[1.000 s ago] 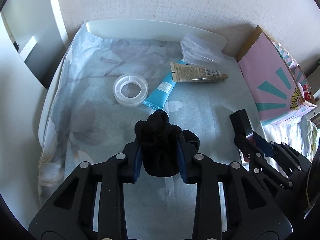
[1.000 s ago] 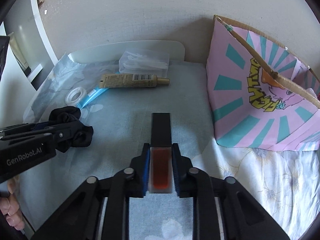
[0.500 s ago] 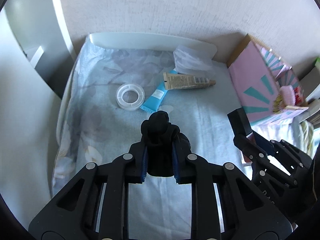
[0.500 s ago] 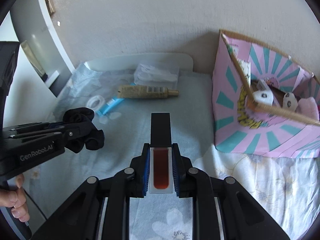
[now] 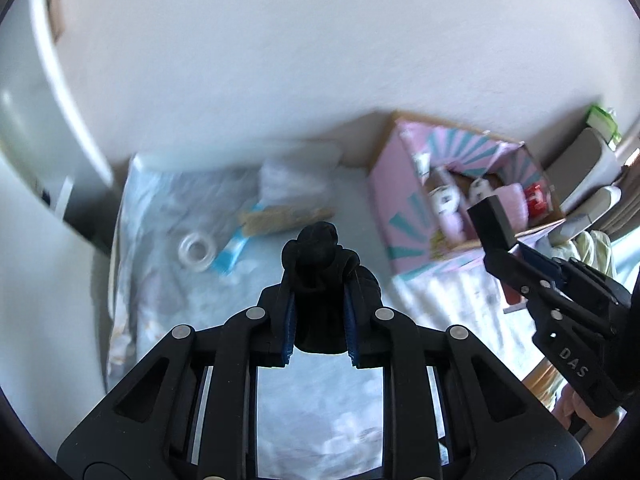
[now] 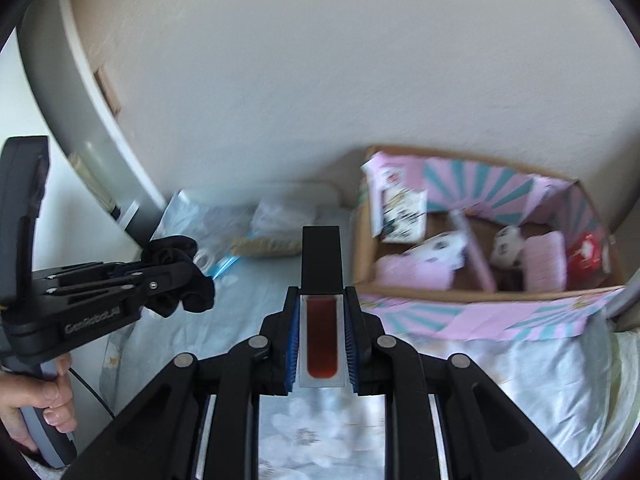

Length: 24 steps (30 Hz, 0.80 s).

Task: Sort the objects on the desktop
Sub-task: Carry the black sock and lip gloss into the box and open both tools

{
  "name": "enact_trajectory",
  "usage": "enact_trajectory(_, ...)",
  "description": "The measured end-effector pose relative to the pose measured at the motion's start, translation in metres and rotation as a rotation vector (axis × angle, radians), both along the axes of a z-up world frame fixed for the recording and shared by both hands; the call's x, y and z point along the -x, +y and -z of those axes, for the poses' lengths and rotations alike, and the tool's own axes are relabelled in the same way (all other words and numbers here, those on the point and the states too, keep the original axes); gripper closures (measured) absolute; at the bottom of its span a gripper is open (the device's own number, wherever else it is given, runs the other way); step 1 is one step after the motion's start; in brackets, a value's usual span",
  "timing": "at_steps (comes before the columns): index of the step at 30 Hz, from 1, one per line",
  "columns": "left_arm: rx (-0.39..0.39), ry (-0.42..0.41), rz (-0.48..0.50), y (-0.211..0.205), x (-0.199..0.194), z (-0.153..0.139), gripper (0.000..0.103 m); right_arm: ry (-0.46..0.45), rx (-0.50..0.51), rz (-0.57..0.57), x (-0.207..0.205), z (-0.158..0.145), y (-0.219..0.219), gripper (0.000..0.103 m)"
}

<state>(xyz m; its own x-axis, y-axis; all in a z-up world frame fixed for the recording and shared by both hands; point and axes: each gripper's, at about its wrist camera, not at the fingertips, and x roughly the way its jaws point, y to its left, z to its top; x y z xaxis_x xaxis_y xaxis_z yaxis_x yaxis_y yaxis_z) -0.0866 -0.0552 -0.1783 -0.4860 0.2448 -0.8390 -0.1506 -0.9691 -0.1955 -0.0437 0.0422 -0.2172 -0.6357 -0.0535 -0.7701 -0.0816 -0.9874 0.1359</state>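
The left gripper (image 5: 319, 316) fills the lower middle of its own view, jaws closed on a black cloth (image 5: 318, 272). In the right wrist view it sits at the left edge, held by a bare hand (image 6: 38, 412) at lower left. The right gripper (image 6: 322, 344) is clamped on a red-filled bottle (image 6: 321, 342), lower middle.

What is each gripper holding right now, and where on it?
Left gripper pinches the bunched black cloth around its lower part. Right gripper clamps the red-liquid bottle by its clear body, black cap forward.
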Motion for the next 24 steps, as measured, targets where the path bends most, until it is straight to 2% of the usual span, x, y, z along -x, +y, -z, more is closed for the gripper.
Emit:
enact_trajectory(5,0.031,0.048,0.044,0.052,0.011,-0.029,0.086,0.022,0.009,0.021,-0.004,-0.020,0.047,0.085)
enact_trajectory(8,0.021,0.061,0.062,0.085,0.019,-0.040,0.086,0.036,0.009,0.035,-0.006,-0.031,0.077,0.085)
enact_trajectory(14,0.048,0.091,0.122,0.150,0.030,-0.050,0.086,0.054,0.024,0.073,-0.008,-0.044,0.143,0.085)
enact_trajectory(18,0.064,0.070,0.147,0.183,0.046,-0.042,0.086,0.035,0.020,0.087,-0.002,-0.042,0.184,0.085)
enact_trajectory(24,0.075,-0.034,0.208,0.228,0.081,-0.002,0.086,-0.020,0.025,0.082,0.016,-0.025,0.225,0.085)
